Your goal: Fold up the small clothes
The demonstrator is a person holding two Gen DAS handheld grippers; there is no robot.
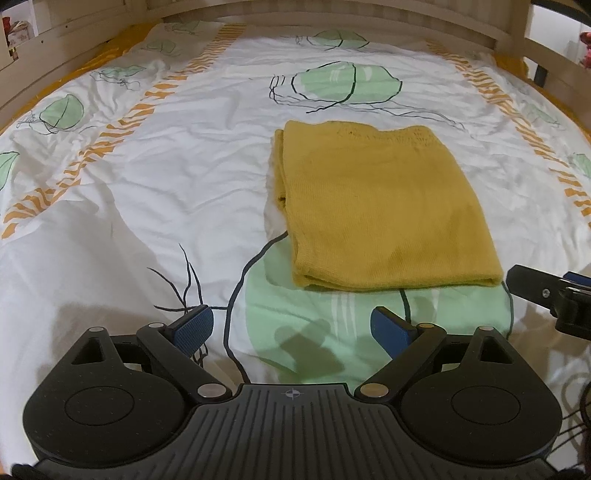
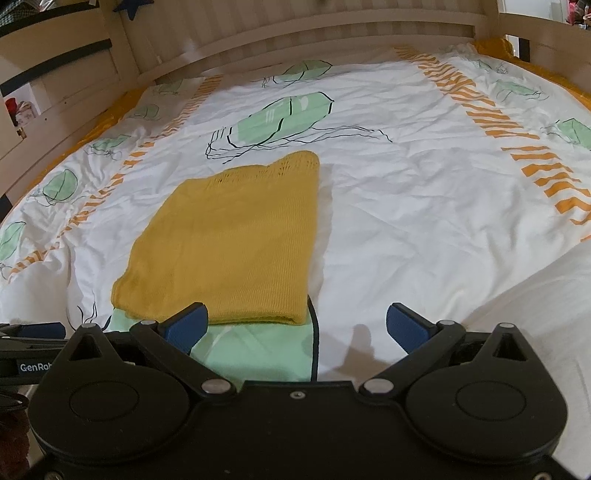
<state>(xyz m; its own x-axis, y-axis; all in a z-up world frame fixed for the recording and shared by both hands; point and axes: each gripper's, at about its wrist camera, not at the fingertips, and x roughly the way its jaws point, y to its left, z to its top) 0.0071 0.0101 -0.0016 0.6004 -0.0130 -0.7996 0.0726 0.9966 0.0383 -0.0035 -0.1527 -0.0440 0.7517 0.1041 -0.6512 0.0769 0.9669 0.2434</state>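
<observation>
A mustard-yellow knit garment [image 1: 384, 210] lies folded into a flat rectangle on the bed; it also shows in the right wrist view [image 2: 229, 240]. My left gripper [image 1: 295, 325] is open and empty, held short of the garment's near edge, a little to its left. My right gripper [image 2: 295, 325] is open and empty, just short of the garment's near right corner. The right gripper's side shows at the right edge of the left wrist view [image 1: 550, 291]. The left gripper's side shows at the left edge of the right wrist view [image 2: 33, 336].
The bed is covered by a white duvet [image 1: 155, 177] with green leaf prints and orange stripes. A wooden bed rail [image 1: 332, 22] runs along the far side and both ends. Shelves [image 2: 44, 74] stand beyond the rail at far left.
</observation>
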